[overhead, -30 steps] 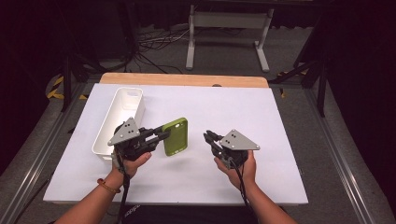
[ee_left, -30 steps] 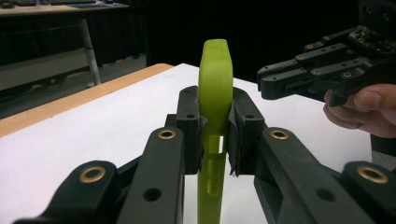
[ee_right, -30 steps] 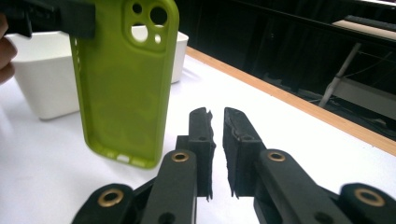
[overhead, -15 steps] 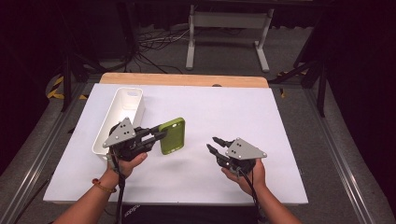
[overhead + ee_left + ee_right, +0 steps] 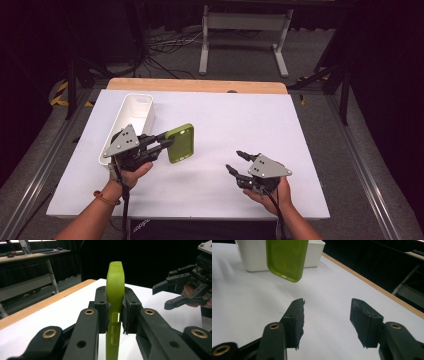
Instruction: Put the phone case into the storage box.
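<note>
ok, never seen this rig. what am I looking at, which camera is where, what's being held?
No robot: a person holds a two-jaw gripper in each hand at a white table. The high view looks down from above the person's side; each gripper view rides on its own gripper and looks along its black jaws. On the table stands a white bin. The left gripper is shut on a green phone case, held edge-on and off the table. The right gripper holds nothing; its jaws have just been opening over bare table.
</note>
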Available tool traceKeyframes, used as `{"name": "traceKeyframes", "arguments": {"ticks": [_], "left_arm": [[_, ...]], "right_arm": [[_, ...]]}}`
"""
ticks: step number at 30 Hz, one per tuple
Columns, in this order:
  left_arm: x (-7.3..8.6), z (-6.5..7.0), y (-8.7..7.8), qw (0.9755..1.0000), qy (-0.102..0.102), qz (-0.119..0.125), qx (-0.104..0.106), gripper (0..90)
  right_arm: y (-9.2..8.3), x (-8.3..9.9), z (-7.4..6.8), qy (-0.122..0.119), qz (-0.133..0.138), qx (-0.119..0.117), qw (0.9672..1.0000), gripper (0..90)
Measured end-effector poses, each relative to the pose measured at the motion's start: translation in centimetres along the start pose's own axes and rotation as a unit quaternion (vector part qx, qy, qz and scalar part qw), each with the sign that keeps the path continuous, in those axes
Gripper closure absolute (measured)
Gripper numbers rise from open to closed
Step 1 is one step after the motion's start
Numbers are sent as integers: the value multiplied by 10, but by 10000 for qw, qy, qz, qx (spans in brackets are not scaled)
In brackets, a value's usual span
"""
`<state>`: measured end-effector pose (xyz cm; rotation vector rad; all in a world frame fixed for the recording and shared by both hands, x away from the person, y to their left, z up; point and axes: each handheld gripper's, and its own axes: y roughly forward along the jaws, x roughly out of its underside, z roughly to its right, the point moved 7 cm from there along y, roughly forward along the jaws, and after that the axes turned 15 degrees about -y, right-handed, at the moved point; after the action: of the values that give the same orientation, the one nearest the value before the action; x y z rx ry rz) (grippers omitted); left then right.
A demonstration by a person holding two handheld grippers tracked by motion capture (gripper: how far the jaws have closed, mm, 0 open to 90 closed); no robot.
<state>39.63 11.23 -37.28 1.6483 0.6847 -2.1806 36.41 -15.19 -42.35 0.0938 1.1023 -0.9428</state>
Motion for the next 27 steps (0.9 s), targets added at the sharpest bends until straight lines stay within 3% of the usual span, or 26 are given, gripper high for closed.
{"name": "traceKeyframes", "arguments": {"ticks": [9,17,27], "left_arm": [[-4,-4,-10,9999,120,67,-33,774],[-9,-8,-18,9997,181,153,-30,774],[-15,-8,-22,9993,347,125,25,774]], "right_arm": [[-4,9,-3,-174,96,273,9994,290],[-1,20,-5,-147,-22,304,9994,154],[4,28,-4,-145,-198,341,9991,136]]}}
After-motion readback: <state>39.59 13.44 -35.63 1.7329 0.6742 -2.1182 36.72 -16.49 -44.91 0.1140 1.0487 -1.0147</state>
